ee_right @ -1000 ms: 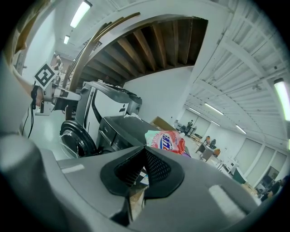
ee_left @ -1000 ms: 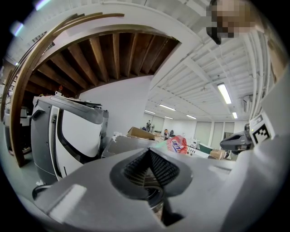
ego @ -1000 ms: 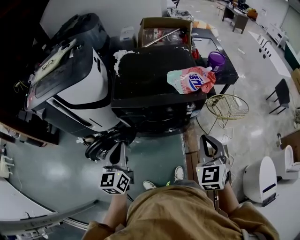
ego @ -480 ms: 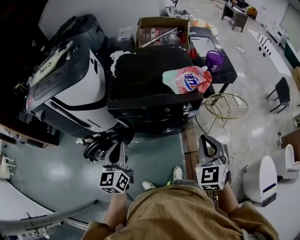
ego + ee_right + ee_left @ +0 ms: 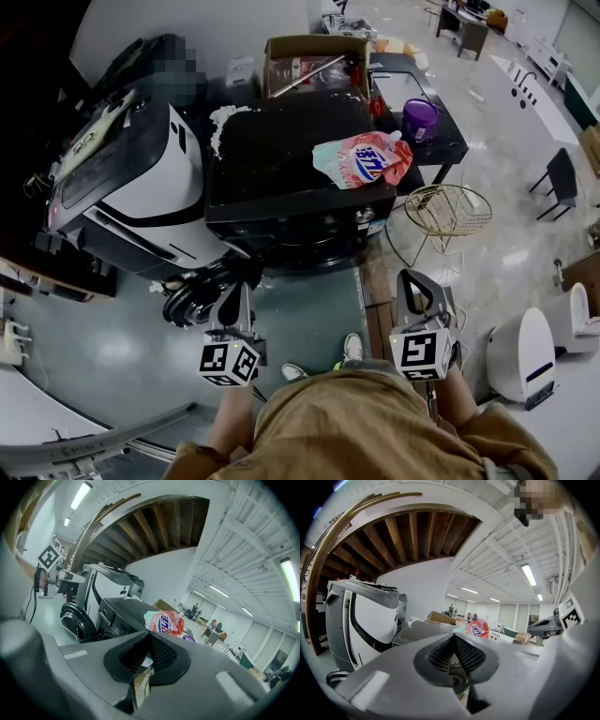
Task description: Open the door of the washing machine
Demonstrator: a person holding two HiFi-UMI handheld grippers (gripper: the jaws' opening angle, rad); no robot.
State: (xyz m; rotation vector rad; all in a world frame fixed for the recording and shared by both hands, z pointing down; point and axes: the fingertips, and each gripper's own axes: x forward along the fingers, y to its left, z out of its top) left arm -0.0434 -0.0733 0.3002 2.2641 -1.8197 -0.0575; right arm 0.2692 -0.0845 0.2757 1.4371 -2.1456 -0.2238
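Just beside the left tongs (image 5: 238, 291) stands the swung-open washing machine door (image 5: 191, 294)

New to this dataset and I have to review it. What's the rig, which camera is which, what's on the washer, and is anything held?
There is no robot here. A person holds a pair of tongs in each hand, and each pair carries a cube with square markers.

The large picture comes from a camera on the person's head, looking steeply down, so their shoes and brown clothing show at the bottom. The other two pictures come from cameras riding on the left tongs and the right tongs, looking along the jaws. Both pairs are shut, with nothing between them.

In front stands a black washing machine. Its round door hangs open at the lower left, and a pink detergent pouch lies on its top. A white and grey machine stands to its left and a cardboard box behind it. A purple tub and a wire basket are to the right.
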